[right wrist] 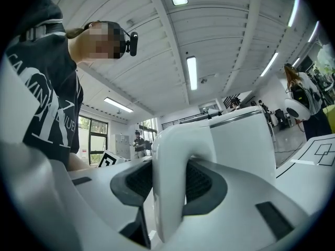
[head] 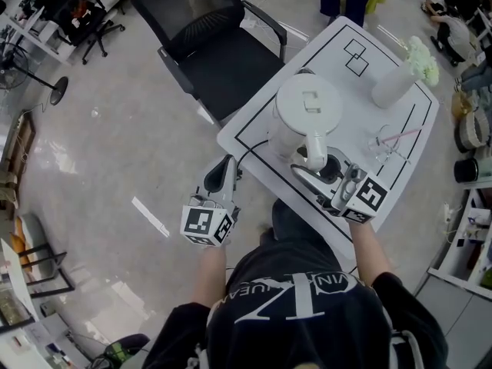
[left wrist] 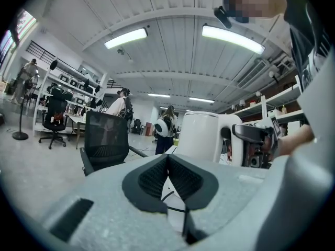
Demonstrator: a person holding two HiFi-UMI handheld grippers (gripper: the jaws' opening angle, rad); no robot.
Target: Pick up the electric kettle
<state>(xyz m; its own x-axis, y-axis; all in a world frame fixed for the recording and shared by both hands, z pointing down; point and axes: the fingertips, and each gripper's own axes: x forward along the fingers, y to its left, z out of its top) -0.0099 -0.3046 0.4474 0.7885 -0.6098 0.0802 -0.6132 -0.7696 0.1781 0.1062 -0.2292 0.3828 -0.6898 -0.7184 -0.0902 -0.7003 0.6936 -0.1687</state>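
The white electric kettle [head: 307, 118] stands near the front edge of the white table [head: 250, 129], its handle [head: 314, 151] turned toward me. My right gripper [head: 327, 171] points level at it, and in the right gripper view the handle [right wrist: 170, 182] fills the gap between the two dark pads, which lie against its sides. The kettle's body [right wrist: 243, 140] rises just behind. My left gripper [head: 223, 177] hangs off the table's left corner, jaws together with nothing between them [left wrist: 167, 174]. From the left gripper view the kettle [left wrist: 199, 136] shows ahead to the right.
A black office chair [head: 207, 44] stands beyond the table's left side. A white vase with pale flowers [head: 400, 79] and a clear glass item [head: 384, 141] sit on the table right of the kettle. A thin dark cord [head: 246, 160] runs off the table's near corner.
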